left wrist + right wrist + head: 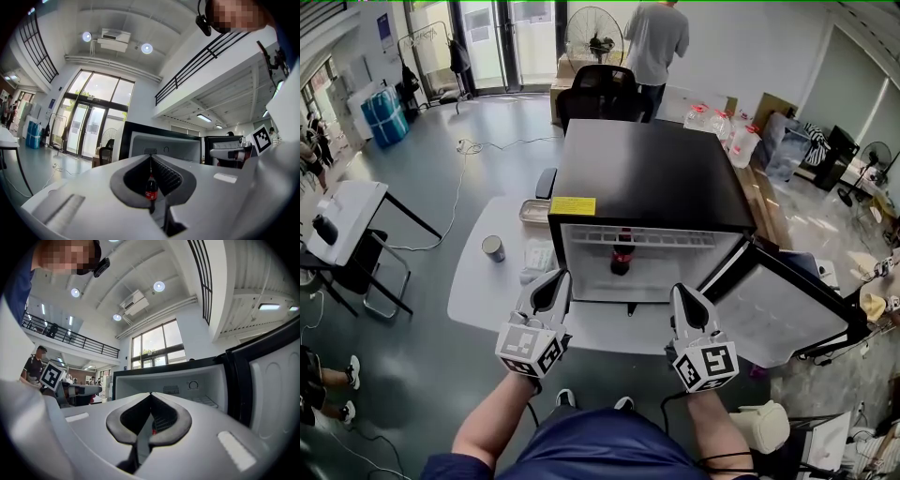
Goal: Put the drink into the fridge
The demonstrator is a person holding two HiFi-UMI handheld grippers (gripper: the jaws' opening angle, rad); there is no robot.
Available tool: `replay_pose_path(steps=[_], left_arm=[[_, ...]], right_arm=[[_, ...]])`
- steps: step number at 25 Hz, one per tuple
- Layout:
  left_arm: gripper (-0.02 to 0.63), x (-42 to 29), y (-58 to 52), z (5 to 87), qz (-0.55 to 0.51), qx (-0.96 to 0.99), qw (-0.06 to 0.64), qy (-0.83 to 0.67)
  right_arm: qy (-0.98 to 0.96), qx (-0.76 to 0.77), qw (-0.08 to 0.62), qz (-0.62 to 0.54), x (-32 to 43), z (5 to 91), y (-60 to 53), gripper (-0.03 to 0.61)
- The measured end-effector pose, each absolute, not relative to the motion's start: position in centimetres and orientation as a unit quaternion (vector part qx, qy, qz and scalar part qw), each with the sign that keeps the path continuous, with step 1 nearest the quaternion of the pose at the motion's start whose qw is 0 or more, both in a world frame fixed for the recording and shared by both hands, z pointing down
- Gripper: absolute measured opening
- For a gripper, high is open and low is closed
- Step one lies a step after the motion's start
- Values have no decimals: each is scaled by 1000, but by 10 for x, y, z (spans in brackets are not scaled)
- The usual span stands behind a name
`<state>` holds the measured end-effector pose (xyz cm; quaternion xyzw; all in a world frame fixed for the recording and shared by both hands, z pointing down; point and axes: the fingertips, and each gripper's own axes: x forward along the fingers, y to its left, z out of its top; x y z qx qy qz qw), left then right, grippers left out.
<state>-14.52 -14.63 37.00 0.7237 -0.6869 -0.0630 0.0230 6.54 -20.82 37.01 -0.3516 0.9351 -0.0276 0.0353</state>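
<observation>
A dark cola bottle with a red label stands upright inside the open black mini fridge, on its lower floor near the middle. My left gripper hovers just outside the fridge opening, at its left, shut with nothing in it. My right gripper hangs at the right of the opening, also shut and empty. In the left gripper view the bottle shows past the closed left gripper. The right gripper view shows the right gripper with its jaws together, facing the fridge's white interior.
The fridge door swings open to the right, close to my right gripper. The fridge stands on a white table that also bears a can and a metal tray. A person, a chair and a fan stand behind.
</observation>
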Motion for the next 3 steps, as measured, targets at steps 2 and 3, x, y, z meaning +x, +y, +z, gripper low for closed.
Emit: replay_pose_path(steps=[2,3], left_arm=[[5,-143,-149,373,-62,722,24,-688],[5,-141,-150,374,-62,722,25,-689]], right_arm=[[936,-350,36,-28,68,371,-210,6],[936,-350,36,-29,69,371,-211,6]])
